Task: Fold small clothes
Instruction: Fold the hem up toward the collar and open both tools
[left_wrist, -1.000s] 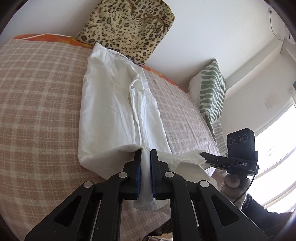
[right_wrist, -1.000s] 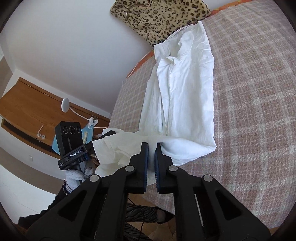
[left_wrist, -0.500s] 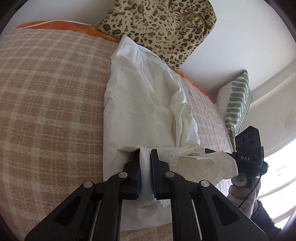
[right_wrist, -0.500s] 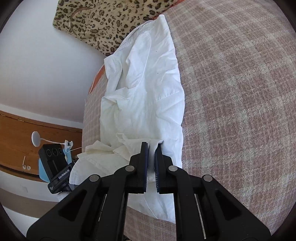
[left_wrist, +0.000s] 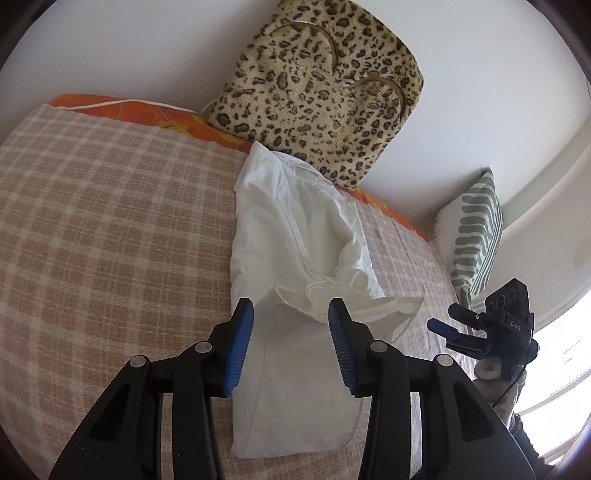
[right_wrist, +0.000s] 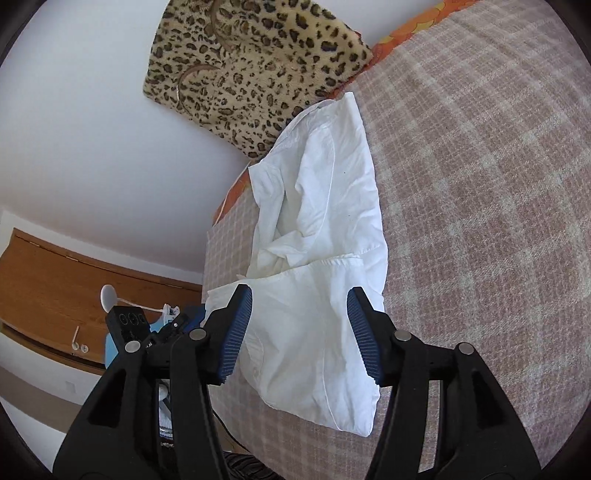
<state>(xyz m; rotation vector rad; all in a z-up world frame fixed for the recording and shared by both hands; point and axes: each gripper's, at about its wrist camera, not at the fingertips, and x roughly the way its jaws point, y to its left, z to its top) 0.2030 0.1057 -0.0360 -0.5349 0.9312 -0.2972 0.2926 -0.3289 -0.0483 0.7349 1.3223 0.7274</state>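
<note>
Left tongs (left_wrist: 291, 330) released, blue pads spread wide, hovering low over the near folded half of the white shirt (left_wrist: 295, 258), nothing between the pads but cloth below. Left wrist view: shirt lies lengthwise on the plaid bed cover (left_wrist: 110, 236), near hem folded back up over the middle, collar end touching the leopard-print bag (left_wrist: 317, 92) against the wall. Only this view shows the striped green pillow (left_wrist: 476, 236) at the bed's far right and the right tongs (left_wrist: 448, 328) off to the right of the shirt, held in a gloved hand (left_wrist: 487, 373), pads apart, clear of the cloth. Orange sheet (left_wrist: 122, 110) peeks out along the wall edge. Right wrist view: right tongs (right_wrist: 299, 332) also released, pads wide, angled down over the folded near part of the shirt (right_wrist: 325, 229); same bag (right_wrist: 251, 70) at top. Only this view shows the wooden headboard panel (right_wrist: 55, 280) with a white lamp (right_wrist: 109, 295), and the left tongs' camera block (right_wrist: 127, 326) low left, beside the bed edge. Versus 0.5 s ago: both tongs were clamped on the hem; now both have let go and the hem rests folded on the shirt.
</note>
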